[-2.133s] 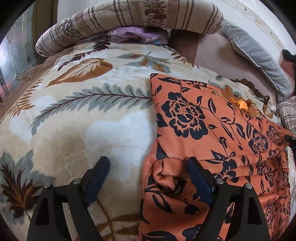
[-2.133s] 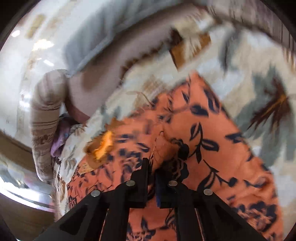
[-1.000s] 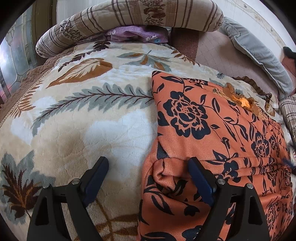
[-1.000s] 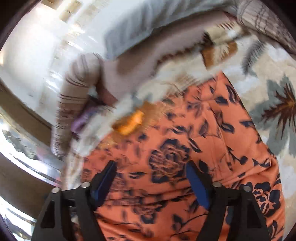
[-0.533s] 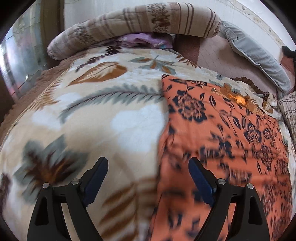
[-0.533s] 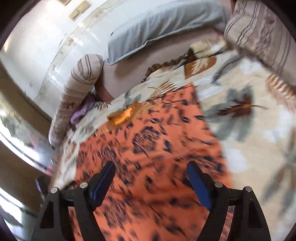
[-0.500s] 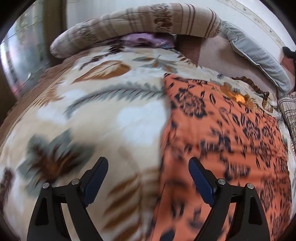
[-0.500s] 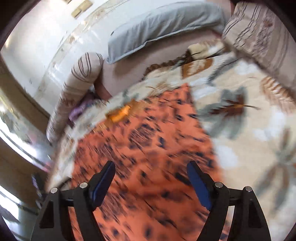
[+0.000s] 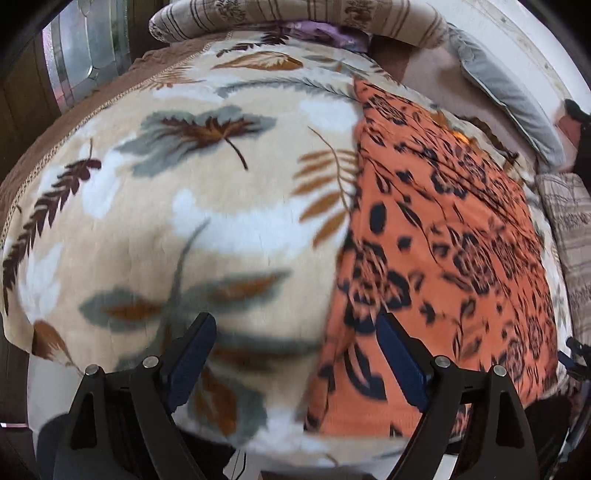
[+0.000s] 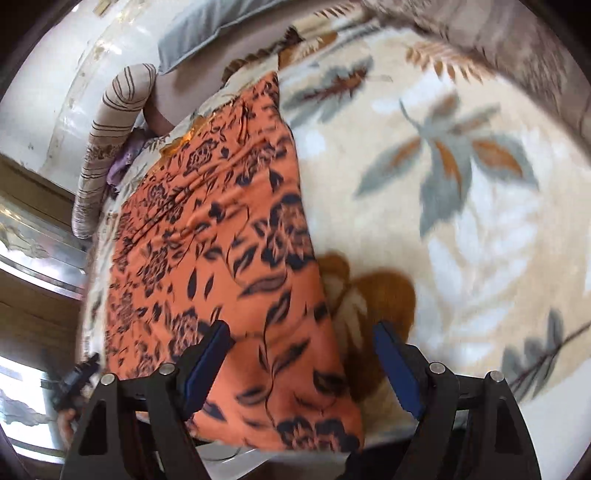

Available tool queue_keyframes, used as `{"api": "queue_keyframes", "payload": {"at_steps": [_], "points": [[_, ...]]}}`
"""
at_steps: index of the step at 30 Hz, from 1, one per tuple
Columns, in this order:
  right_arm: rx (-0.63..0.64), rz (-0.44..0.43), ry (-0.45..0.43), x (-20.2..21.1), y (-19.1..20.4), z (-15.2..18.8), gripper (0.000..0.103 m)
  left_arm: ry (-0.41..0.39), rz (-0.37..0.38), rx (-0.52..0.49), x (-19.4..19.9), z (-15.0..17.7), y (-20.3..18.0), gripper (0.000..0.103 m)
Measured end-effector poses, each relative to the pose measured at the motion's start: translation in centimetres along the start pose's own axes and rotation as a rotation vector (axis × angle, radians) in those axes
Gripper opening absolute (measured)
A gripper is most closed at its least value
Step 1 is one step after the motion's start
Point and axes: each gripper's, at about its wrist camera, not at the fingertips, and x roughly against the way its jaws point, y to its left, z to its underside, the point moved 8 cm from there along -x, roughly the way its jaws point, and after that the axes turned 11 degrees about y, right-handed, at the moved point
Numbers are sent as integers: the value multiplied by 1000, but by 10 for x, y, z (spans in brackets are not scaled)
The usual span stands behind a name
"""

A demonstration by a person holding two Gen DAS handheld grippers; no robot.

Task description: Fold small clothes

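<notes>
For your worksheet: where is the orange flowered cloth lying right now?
The orange flowered cloth lies spread on the leaf-patterned blanket, on the right of the left wrist view and the left of the right wrist view, reaching the bed's near edge.

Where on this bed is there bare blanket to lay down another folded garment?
Bare leaf-print blanket lies on both long sides of the orange floral garment: one stretch runs to the brown-trimmed bed edge, the other toward the striped bolster. It is crowded at the head end, where a striped pillow, purple cloth and grey pillow sit.

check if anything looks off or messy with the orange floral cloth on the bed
Nothing stands out. The orange floral cloth lies flat on the leaf-print blanket, its near edge hanging over the bed's edge.
</notes>
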Motion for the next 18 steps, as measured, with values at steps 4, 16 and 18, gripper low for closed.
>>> {"api": "queue_keyframes", "payload": {"at_steps": [4, 16, 18], "points": [[-30, -88, 72, -7, -3, 15, 82, 23, 14, -26, -1, 15, -7, 89], [-16, -104, 139, -15, 0, 32, 47, 87, 63, -47, -7, 32, -13, 47], [-17, -100, 141, -15, 0, 31, 47, 91, 58, -50, -8, 32, -10, 44]]}}
